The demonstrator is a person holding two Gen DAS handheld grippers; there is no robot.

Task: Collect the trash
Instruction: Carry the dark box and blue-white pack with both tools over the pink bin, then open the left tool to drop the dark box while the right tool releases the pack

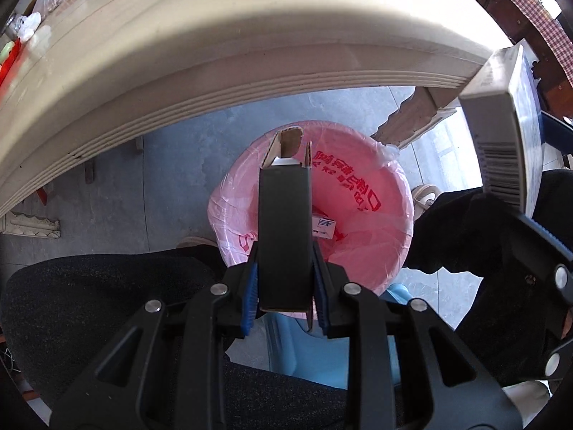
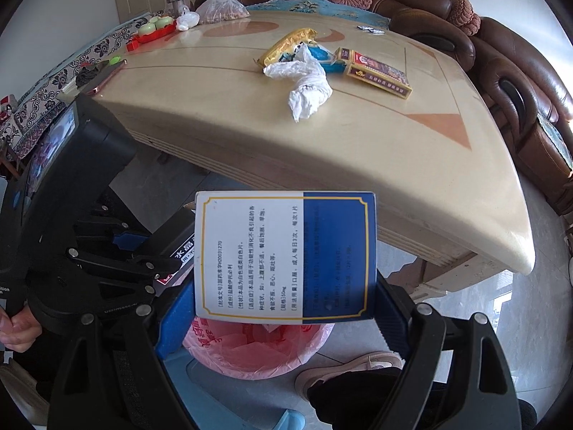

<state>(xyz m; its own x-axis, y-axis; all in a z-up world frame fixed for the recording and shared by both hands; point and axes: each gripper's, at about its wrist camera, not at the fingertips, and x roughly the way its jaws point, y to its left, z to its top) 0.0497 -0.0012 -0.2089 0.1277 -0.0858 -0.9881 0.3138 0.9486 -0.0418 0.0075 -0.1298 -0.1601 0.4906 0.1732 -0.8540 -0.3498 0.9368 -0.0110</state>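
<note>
Over the pink-lined bin [image 1: 315,211], my left gripper [image 1: 284,279] clamps a dark carton [image 1: 284,236] upright, its open flaps pointing down at the bag so a release should drop it in. My right gripper [image 2: 284,308] grips a blue-and-white medicine box [image 2: 286,256] just above the same bin, beside the tabletop [image 2: 394,150] edge. The box carries Chinese dosage text, "50mg" and a code ending H20031270. More trash waits on the tabletop: a crumpled tissue [image 2: 304,82], a yellow wrapper [image 2: 286,44], a red pack [image 2: 378,71].
</note>
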